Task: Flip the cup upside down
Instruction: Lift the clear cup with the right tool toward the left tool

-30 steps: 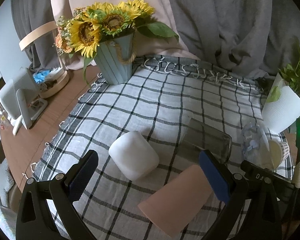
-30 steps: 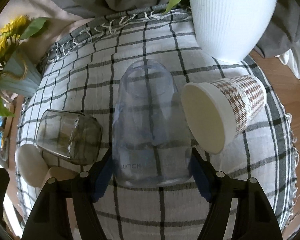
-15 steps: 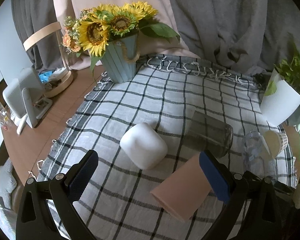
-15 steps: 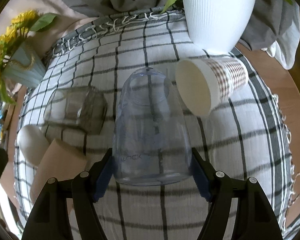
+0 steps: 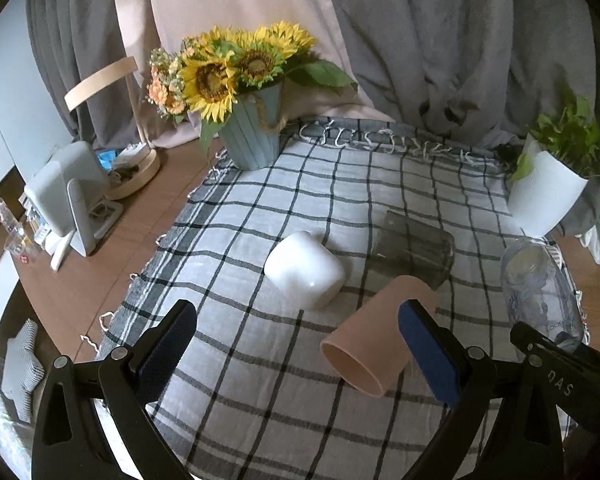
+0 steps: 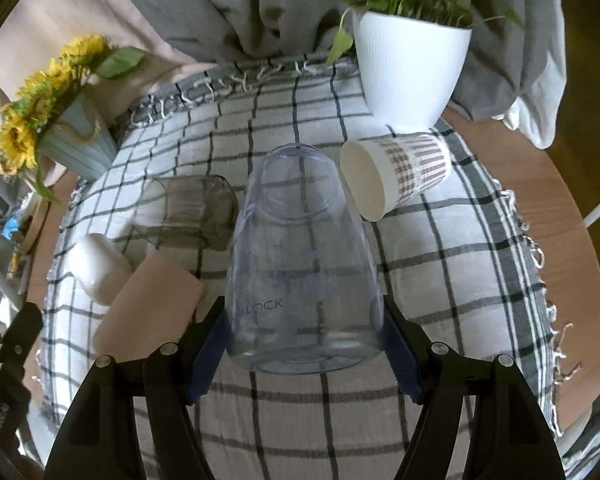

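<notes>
Two blue pads of the right hand-held gripper (image 6: 304, 350) clench the clear cup (image 6: 302, 264) near its base, mouth pointing ahead, so roll the wrist slowly, clear of the paper cup (image 6: 396, 176) just ahead-right, while the left hand-held gripper (image 5: 296, 344) hangs released.

You have five cups: one clear plastic cup (image 6: 304, 264), one patterned paper cup (image 6: 396, 176), one smoky glass (image 6: 188, 212), one white cup (image 5: 305, 269), one pink cup (image 5: 380, 344). Two plant pots: sunflowers (image 5: 252, 136), greenery (image 6: 410, 72). One checked cloth (image 5: 260, 400).
</notes>
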Tool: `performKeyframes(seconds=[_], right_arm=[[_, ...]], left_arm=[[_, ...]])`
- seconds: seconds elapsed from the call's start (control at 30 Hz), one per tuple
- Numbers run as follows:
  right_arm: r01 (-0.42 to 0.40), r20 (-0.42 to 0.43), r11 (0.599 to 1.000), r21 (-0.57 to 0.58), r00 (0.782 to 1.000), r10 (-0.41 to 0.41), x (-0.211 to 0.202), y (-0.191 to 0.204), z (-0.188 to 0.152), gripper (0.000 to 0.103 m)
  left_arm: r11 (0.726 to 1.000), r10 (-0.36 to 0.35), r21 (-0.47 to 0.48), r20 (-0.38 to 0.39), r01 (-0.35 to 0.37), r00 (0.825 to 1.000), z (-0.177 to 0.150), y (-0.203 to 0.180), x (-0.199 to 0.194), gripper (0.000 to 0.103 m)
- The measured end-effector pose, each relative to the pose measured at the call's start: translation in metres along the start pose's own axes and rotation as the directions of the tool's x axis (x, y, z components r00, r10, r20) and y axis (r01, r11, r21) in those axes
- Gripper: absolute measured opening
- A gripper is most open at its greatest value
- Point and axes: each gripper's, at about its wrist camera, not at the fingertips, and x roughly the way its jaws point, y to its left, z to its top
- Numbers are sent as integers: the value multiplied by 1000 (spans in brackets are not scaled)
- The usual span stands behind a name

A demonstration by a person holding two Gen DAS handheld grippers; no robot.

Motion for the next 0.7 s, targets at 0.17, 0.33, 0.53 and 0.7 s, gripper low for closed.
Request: performKeyframes(seconds=[0.17,0.33,0.53,0.7], right_arm=[[2,20,1000,-20,1000,-1,-26,4,-14,71],[3,26,999,-32,1000,-2,-46,9,-30,71],[-9,16,999,-49,1000,10,-58,19,-54,71],[-22,-19,998,-64,1000,21,-53,27,-72,71]], left_arm=[[1000,6,18,1,-6,1000,-9,7,-12,103],[1000,11,28,-34,-10,999,-24,17,-17,103],[999,-15,38,-75,18,997,-43,26,-18,103],[998,5,59,-121,2,993,-59,33,-11,103]])
